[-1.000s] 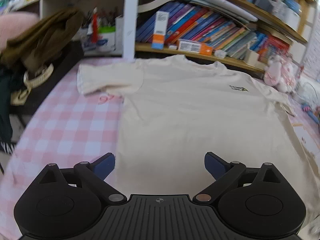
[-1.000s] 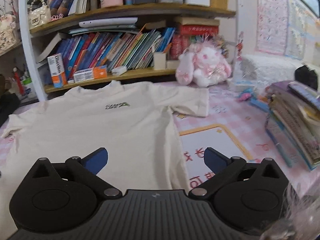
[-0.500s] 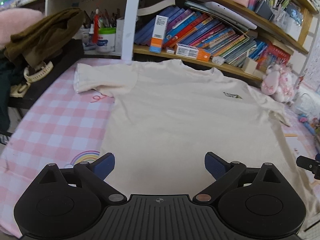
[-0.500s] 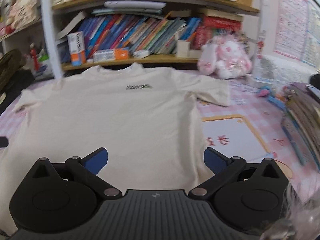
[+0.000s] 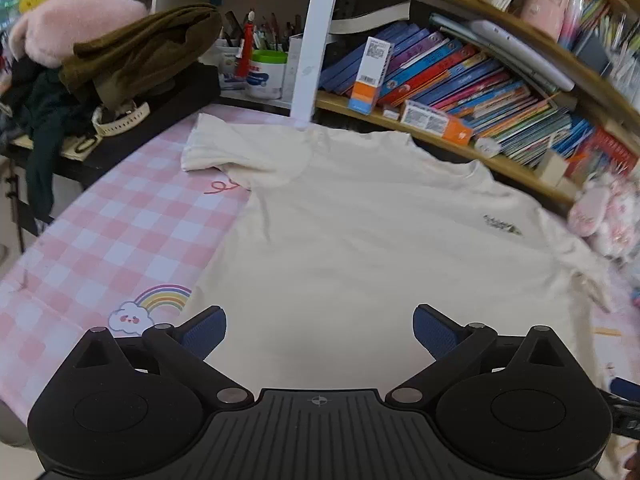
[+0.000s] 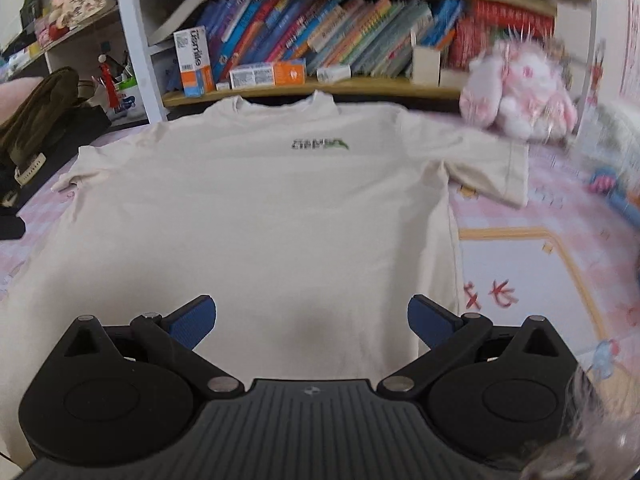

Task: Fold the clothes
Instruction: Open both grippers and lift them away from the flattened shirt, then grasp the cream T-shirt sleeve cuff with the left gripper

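While I hang over the near hem, here is the table:
Shirt: a cream T-shirt (image 6: 256,216) lies flat and face up on the pink checked tablecloth (image 5: 116,240), collar toward the bookshelf (image 6: 360,88), both short sleeves spread out to the sides.
Print: a small dark and green logo (image 6: 319,144) sits on the chest, just below the collar.
My left gripper (image 5: 319,330): fingers spread wide, nothing between the blue pads (image 5: 202,330), poised over the shirt's lower part near its left edge; I cannot tell if the tips touch the cloth.
My right gripper (image 6: 311,320): also wide apart and empty, over the hem nearer the right side seam.
Left of shirt: a rainbow-and-cloud picture (image 5: 150,308) on the cloth, just beside the shirt's edge.
Far left: an olive-brown garment (image 5: 140,52) heaped on a black stand.
Far right: a pink plush rabbit (image 6: 516,92) near the right sleeve, blurred.
Shelf: a row of coloured books (image 6: 320,36) behind the collar.
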### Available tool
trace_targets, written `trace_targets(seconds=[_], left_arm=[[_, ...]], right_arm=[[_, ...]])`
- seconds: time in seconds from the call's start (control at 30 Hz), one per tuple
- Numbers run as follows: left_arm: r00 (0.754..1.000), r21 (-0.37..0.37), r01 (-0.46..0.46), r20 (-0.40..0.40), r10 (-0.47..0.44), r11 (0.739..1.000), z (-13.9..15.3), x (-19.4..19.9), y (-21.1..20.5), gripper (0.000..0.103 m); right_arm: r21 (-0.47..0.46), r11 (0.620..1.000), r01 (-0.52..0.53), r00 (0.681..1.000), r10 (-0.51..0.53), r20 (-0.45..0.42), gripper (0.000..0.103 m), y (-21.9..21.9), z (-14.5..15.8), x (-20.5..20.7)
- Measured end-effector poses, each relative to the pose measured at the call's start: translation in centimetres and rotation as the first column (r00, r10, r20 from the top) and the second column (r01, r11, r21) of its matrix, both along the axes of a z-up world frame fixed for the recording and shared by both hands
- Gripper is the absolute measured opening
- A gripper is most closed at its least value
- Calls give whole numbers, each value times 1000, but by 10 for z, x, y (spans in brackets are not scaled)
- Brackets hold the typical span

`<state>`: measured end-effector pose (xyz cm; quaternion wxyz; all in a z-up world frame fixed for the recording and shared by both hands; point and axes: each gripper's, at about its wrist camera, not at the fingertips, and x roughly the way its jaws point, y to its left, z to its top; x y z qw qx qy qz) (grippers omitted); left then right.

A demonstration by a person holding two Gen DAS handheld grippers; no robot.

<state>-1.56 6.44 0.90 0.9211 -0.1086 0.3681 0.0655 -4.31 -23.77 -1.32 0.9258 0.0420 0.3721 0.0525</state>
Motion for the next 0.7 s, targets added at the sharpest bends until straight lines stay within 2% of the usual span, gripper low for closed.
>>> trace_targets(seconds=[0.17, 0.3, 0.43, 0.53, 0.7], left_arm=[[999, 66, 32, -41, -29, 997, -8, 4, -17, 101], [992, 46, 105, -69, -102, 993, -10, 11, -22, 101], [986, 44, 164, -45, -162, 985, -9, 19, -22, 101], [981, 65, 193, -45, -190, 979, -10, 27, -20, 101], [976, 74, 195, -115, -186, 978, -16, 45, 0, 101]], right_arm=[[1, 1000, 12, 999, -12, -30, 103, -10, -6, 4], [2, 1000, 22, 998, -22, -55, 103, -18, -11, 7], [-1, 999, 36, 997, -36, -67, 103, -21, -15, 8], [3, 998, 62, 996, -62, -70, 103, -18, -17, 10], [-9, 995, 98, 994, -99, -55, 103, -8, -11, 13]])
